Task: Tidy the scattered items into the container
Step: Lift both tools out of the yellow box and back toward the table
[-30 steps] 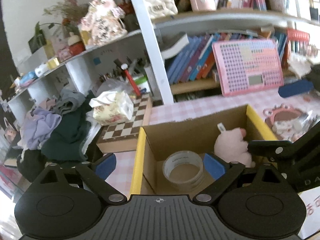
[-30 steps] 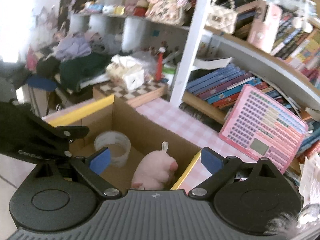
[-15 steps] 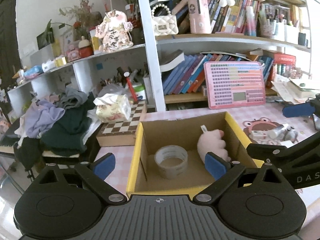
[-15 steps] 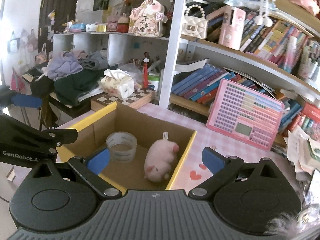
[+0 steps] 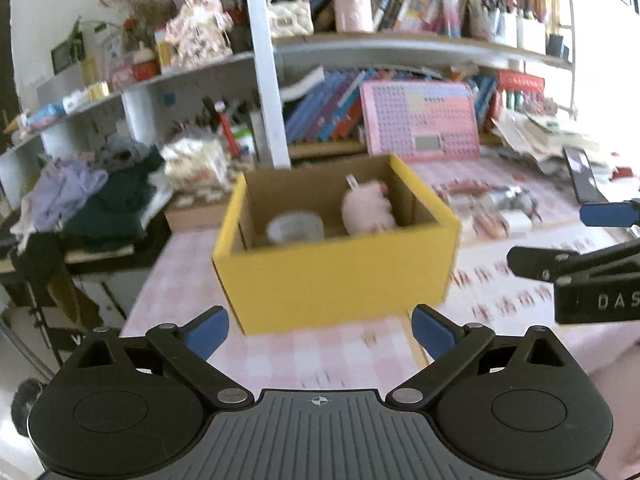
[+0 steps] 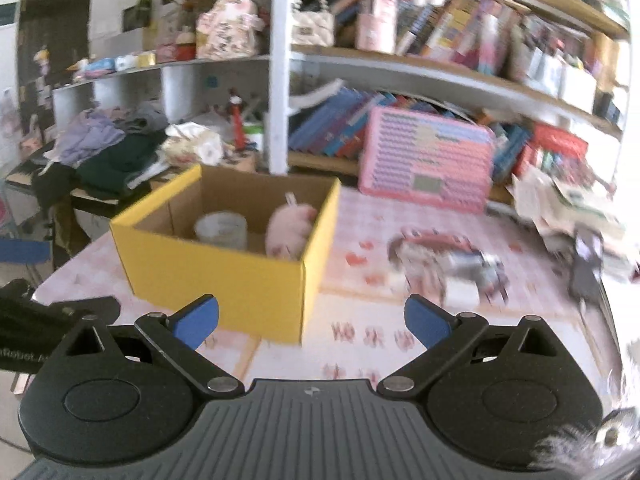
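The shelves (image 6: 440, 68) behind the box are the biggest thing here: white boards crammed with books, bags and trinkets. Below them spreads the table (image 6: 360, 344), covered in a pink checked cloth, smooth and flat.

The box (image 6: 224, 276) is the landmark: open-topped cardboard, yellow outside, raw brown inside, with square corners. It sits on the cloth in front of the shelves. Behind the box to its right leans a pink board (image 6: 426, 164), flat and covered in rows of small keys.

Two things are already in the box: a soft, rounded pink plush (image 6: 289, 229) against its right wall, and left of that a tape roll (image 6: 221, 229), a pale ring standing flat on the floor.

Judging by that, the task is partly done. Right of the box, well apart from it, a blurred clutter (image 6: 444, 268) of small items lies on the cloth, too smeared to name; that looks like what is left.

The left gripper (image 5: 320, 326) and right gripper (image 6: 311, 320) both hang in front of the box with jaws spread wide, holding nothing.
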`<state>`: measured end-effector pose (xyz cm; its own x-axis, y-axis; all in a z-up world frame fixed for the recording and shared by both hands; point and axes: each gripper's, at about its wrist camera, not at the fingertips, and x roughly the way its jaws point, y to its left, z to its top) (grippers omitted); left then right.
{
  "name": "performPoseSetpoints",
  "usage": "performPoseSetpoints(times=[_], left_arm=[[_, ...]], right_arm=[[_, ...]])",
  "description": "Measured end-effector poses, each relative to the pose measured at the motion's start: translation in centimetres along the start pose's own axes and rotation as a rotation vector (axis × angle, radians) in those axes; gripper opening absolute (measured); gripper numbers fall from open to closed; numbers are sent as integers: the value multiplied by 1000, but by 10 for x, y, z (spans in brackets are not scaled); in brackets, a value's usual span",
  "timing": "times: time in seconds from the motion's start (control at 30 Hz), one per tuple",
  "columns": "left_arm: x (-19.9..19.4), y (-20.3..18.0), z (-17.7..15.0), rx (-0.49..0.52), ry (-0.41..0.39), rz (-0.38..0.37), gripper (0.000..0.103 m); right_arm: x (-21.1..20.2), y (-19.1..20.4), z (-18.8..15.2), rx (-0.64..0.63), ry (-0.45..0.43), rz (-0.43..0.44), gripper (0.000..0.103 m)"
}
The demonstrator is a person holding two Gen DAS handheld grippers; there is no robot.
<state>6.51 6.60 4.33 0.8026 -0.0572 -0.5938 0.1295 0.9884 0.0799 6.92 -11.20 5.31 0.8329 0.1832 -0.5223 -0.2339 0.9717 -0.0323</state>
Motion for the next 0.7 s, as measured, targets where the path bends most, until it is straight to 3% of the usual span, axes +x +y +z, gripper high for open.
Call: performPoseSetpoints(times=[0.37, 0.7], left_arm=[[-12, -11, -51, -78, 93, 1, 100], [7, -25, -62, -78, 186, -56, 100]], right_arm=[[-24, -5, -63, 77, 107, -82, 100], [-18, -8, -76, 34, 167, -86, 100]])
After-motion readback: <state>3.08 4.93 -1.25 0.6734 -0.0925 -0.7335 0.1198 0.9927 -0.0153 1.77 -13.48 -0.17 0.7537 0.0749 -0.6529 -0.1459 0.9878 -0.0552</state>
